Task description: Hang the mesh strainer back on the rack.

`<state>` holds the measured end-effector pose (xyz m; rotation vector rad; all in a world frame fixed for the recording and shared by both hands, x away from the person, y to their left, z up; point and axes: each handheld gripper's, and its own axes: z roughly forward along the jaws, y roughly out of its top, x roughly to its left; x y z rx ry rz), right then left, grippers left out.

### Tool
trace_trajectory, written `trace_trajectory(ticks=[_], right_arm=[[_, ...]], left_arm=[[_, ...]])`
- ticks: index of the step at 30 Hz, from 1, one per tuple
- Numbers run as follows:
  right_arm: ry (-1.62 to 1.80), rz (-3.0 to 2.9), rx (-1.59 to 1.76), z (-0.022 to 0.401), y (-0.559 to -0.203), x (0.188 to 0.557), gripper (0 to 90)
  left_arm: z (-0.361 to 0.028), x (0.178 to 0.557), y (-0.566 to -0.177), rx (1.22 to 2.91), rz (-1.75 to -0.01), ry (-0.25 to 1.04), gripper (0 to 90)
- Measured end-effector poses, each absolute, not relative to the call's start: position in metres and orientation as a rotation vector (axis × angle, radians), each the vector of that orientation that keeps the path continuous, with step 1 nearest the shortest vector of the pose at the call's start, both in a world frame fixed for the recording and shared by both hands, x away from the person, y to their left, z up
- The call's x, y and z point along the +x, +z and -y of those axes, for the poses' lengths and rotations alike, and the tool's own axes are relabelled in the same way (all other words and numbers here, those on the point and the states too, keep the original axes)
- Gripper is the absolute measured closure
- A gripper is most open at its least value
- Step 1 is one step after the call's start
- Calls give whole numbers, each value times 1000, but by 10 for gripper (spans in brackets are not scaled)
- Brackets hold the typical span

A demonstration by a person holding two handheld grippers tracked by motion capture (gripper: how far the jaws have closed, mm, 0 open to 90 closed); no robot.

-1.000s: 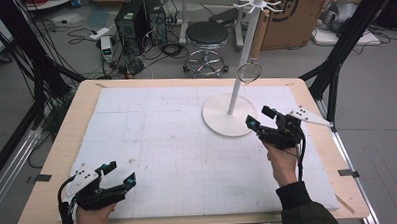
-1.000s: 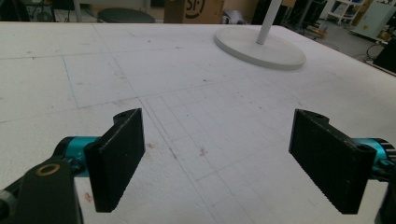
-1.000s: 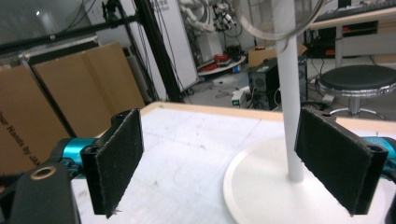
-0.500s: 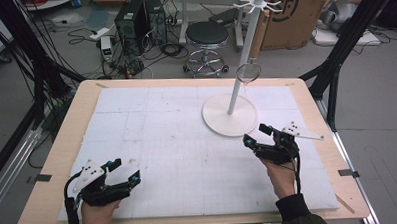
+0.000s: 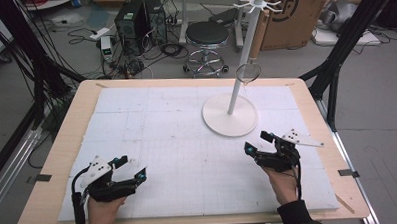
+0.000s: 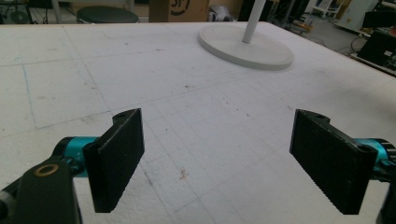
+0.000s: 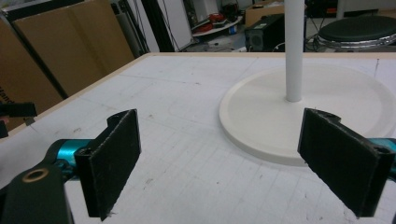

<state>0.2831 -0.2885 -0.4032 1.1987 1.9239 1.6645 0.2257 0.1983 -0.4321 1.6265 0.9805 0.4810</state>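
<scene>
Well, table (image 5: pixel 53 162): wooden edge, white gridded sheet across the top, nothing loose lying on it.
Stand (image 5: pixel 230 122): white round base and tall pole, right of centre toward the far side; a small wire strainer (image 5: pixel 247 73) hangs from it by a wooden handle.
Right gripper (image 5: pixel 260 146): jaws spread wide, holding nothing, just short of the stand's base.
Left gripper (image 5: pixel 133 169): jaws wide too, empty, at the near left, well apart from the stand.
Risk: I'd guess a careless reach could knock the pole and swing the strainer off its hook.
Writing: a dark mark on the cardboard box (image 5: pixel 293 11) behind, too blurred to read.
</scene>
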Motion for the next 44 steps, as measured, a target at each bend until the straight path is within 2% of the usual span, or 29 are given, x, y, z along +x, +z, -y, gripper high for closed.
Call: trace_trajectory(ticks=[21, 44], right_arm=[[1629, -1961, 1230, 295, -420, 266, 114], [1606, -1963, 1242, 297, -424, 266, 115]], left_arm=[[-190, 233, -433, 1640, -959, 464, 183], [-189, 235, -432, 1640, -954, 470, 183]])
